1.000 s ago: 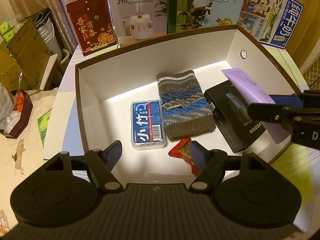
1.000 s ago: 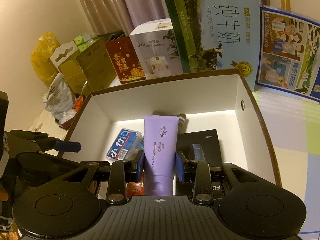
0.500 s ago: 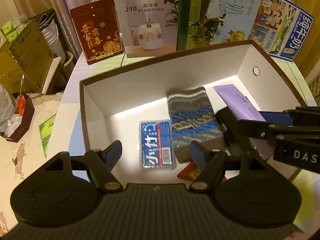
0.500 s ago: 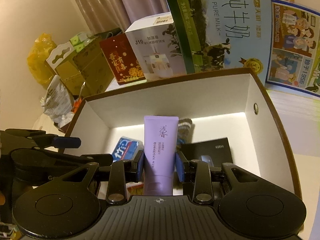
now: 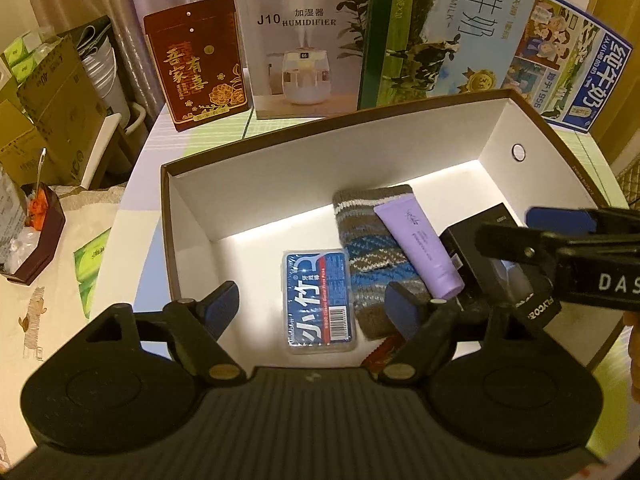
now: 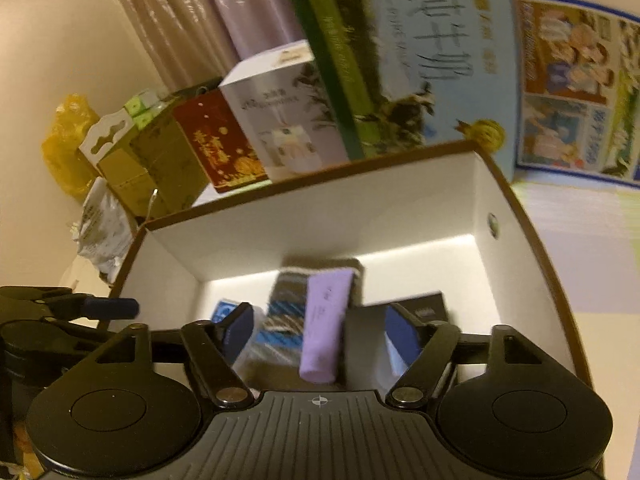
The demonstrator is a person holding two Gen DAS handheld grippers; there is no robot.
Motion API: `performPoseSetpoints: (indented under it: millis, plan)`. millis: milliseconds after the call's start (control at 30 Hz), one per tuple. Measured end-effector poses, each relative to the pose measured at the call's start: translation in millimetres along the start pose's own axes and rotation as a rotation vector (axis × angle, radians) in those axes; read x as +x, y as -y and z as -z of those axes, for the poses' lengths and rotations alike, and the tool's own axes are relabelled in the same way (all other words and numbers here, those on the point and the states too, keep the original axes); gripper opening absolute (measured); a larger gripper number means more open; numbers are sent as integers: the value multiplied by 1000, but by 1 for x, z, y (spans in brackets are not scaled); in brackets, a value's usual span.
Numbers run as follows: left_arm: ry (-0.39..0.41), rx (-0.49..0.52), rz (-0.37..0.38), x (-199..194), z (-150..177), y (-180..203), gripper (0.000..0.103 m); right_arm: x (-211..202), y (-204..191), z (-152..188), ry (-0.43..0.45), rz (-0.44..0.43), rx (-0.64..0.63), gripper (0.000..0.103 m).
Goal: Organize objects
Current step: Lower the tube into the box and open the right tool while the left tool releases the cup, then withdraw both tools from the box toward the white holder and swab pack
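Note:
A brown-rimmed white box (image 5: 188,216) (image 6: 400,200) holds a blue floss pack (image 5: 318,300), a striped knitted sock (image 5: 372,264) (image 6: 288,304), a black case (image 5: 484,256) (image 6: 424,306) and a red snack packet (image 5: 380,356). A purple tube (image 5: 418,246) (image 6: 324,332) lies free across the sock and the black case. My left gripper (image 5: 316,308) hangs open above the box's near wall, nothing between its fingers. My right gripper (image 6: 320,330) (image 5: 516,228) is open over the box's right side, just behind the tube.
Behind the box stand a red tea tin (image 5: 196,72), a white humidifier carton (image 5: 304,36) and two milk cartons (image 5: 452,28) (image 5: 572,60). Cardboard boxes (image 5: 44,108) and a small brown tray (image 5: 36,240) crowd the left. A person's hand (image 5: 634,344) shows at the right edge.
The right gripper opened and let go of the purple tube, which now lies across the sock and black case. Both grippers pulled back toward the box's near side.

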State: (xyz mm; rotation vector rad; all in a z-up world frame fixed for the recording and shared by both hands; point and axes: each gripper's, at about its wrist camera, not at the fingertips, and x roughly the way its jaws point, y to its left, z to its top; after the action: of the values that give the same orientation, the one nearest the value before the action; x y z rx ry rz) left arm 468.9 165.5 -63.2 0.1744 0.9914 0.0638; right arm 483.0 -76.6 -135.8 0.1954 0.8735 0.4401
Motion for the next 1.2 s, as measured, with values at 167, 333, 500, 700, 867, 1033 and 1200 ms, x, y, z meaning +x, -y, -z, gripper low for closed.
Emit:
performPoseSetpoints:
  millis: [167,333,500,700,867,1033,1200]
  plan:
    - [4,-11,13,-7,4,3,83,-14,10,6,-1,17,24,93]
    - [8,-22,21,-16,8,7,86,-29,14,9,0,11,34,99]
    - [17,-46,25,-29,14,10,87,-42,13,15,0,12,35,101]
    - [26,-66,13,-46,21,15,88,-56,11,22,-3,28,32,101]
    - [38,-77,8,-61,28,22,89,-70,8,29,5,38,20,101]
    - [52,-96,7,-79,40,29,90,-86,6,39,16,43,19,101]
    - [56,-103,-1,-96,55,37,90,-103,3,53,20,49,17,101]
